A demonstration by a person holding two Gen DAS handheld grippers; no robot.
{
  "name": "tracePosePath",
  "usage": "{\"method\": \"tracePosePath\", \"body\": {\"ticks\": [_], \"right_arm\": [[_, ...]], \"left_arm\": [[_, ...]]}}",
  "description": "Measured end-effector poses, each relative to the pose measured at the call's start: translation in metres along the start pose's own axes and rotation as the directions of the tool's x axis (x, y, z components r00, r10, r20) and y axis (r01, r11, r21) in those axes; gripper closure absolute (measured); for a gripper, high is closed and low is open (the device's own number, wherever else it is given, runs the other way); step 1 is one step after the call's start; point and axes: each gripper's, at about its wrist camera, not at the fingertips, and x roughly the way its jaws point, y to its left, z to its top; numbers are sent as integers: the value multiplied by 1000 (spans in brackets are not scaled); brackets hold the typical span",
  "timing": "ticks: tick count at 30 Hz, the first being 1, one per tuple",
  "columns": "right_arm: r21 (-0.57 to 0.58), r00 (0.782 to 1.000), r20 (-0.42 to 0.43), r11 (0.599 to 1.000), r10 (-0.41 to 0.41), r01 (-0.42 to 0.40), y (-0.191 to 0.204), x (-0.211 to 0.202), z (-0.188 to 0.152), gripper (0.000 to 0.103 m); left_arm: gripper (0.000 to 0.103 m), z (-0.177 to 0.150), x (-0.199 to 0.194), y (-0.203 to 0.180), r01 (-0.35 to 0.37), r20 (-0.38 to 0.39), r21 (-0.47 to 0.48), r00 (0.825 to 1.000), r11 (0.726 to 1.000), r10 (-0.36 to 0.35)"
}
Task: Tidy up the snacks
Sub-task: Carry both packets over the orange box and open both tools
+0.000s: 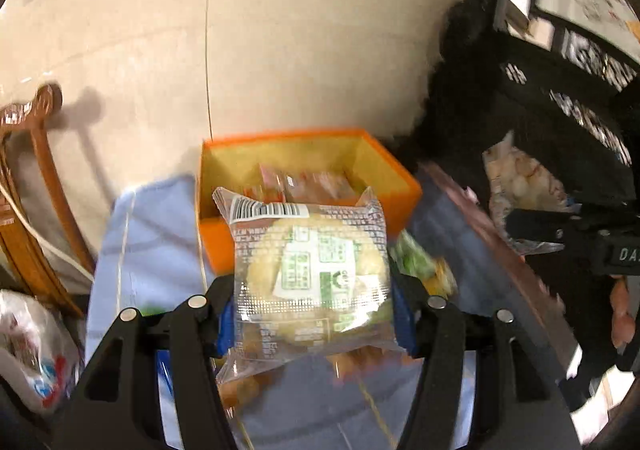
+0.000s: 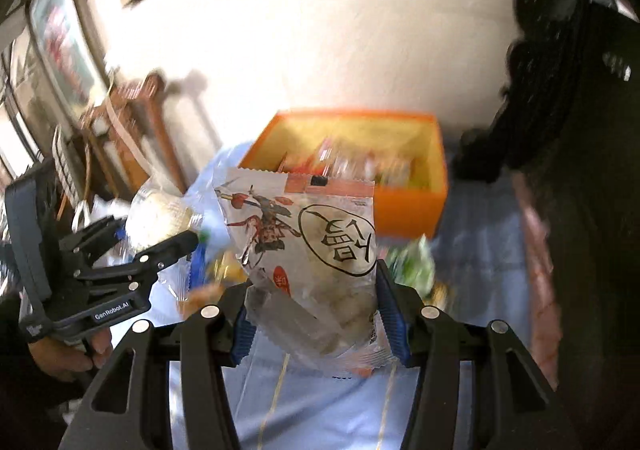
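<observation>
My left gripper (image 1: 312,314) is shut on a clear packet with a round pastry and a green label (image 1: 312,270), held above the table in front of the orange box (image 1: 400,186). In the right wrist view my right gripper (image 2: 316,314) is shut on a clear snack bag with a red figure and a circled character (image 2: 316,250). The orange box (image 2: 412,210) lies beyond it with several red packets inside. The left gripper (image 2: 160,246) with its pastry packet (image 2: 160,214) shows at the left there. The right gripper's black finger (image 1: 536,228) and its bag (image 1: 524,182) appear at the right of the left wrist view.
A light blue cloth (image 1: 152,230) covers the table. Loose green and orange snacks (image 2: 416,270) lie on it near the box. A wooden chair (image 1: 36,170) stands at the left by the cream wall. A dark-clothed person (image 2: 560,130) stands at the right. A plastic bag (image 1: 32,354) sits lower left.
</observation>
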Motion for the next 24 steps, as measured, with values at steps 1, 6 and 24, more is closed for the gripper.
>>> {"method": "tracePosePath", "body": {"ticks": [1,6,24], "right_arm": [[14,1000,15,1000,-10,10,-5,0,16,50],[26,996,72,999,-49,47,-19,9,82,50],[-46,986,-56,987,-157,154,-58,132,145,20]], "left_arm": [[45,12,2,3,-2,10,-11,1000,1000,2],[45,74,28,14,-35,45,-19,998,999,35],[5,124,155,51,-197,-89,-37,977,980,193]]}}
